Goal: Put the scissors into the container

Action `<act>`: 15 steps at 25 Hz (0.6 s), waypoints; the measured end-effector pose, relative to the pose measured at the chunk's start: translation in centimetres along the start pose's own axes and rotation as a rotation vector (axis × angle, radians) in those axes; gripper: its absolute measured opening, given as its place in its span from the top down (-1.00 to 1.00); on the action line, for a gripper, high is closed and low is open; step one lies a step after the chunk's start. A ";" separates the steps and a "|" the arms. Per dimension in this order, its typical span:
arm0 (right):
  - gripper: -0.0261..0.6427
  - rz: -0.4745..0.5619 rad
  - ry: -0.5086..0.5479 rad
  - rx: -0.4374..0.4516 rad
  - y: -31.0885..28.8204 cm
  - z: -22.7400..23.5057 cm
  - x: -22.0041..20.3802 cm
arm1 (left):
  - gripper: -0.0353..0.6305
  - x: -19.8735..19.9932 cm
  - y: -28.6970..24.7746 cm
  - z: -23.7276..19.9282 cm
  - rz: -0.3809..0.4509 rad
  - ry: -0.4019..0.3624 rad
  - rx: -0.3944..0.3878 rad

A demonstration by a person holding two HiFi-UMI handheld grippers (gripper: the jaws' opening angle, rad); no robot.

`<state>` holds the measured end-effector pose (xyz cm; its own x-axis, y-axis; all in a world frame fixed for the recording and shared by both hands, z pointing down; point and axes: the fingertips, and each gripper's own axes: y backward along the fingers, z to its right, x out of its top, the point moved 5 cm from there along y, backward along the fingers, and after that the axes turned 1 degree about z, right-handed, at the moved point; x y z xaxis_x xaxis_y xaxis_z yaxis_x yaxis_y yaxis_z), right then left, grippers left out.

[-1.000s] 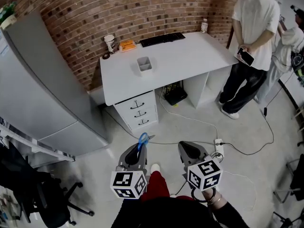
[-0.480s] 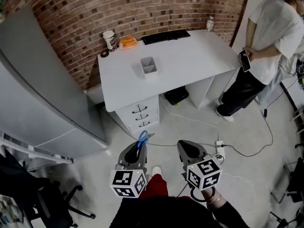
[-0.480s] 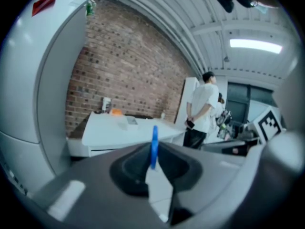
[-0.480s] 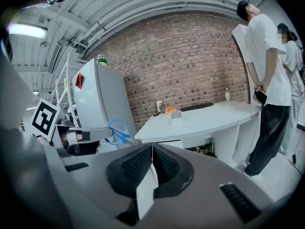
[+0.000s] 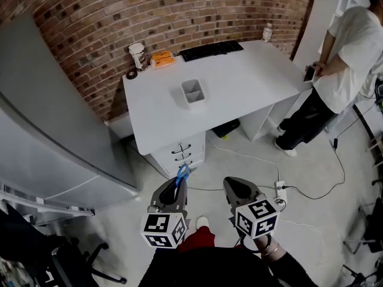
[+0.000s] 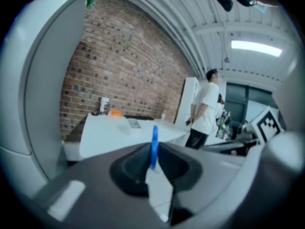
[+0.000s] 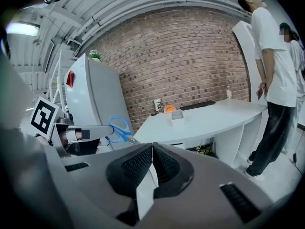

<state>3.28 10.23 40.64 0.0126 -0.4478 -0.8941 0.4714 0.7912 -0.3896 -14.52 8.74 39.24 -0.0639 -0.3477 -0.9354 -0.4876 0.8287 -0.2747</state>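
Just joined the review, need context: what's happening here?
A person with a gripper in each hand stands back from the white desk. The left gripper has its jaws shut on blue-handled scissors. The right gripper has its jaws together with nothing between them. The grey container sits on the desk, and the scissors are not in it yet. A bystander stands beside the desk.

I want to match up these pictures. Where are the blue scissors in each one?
Head view: scissors low, near the centre, sticking out of the left gripper.
Left gripper view: scissors in the middle, seen edge-on between the jaws.
Right gripper view: scissors left of centre, in the left gripper.
Shared landmark: the white desk against the brick wall.
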 end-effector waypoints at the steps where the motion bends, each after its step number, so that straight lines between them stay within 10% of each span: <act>1: 0.89 0.000 0.000 -0.001 -0.5 -0.1 0.2 | 0.76 0.2 -0.2 -0.4 0.001 0.000 -0.001; 15: 0.89 0.001 0.005 -0.018 -4.5 0.0 1.8 | 0.76 1.6 -2.6 -4.2 0.013 0.009 0.000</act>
<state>1.22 5.86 40.78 0.0087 -0.4448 -0.8956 0.4559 0.7989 -0.3923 -17.04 4.17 39.40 -0.0782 -0.3407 -0.9369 -0.4867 0.8332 -0.2624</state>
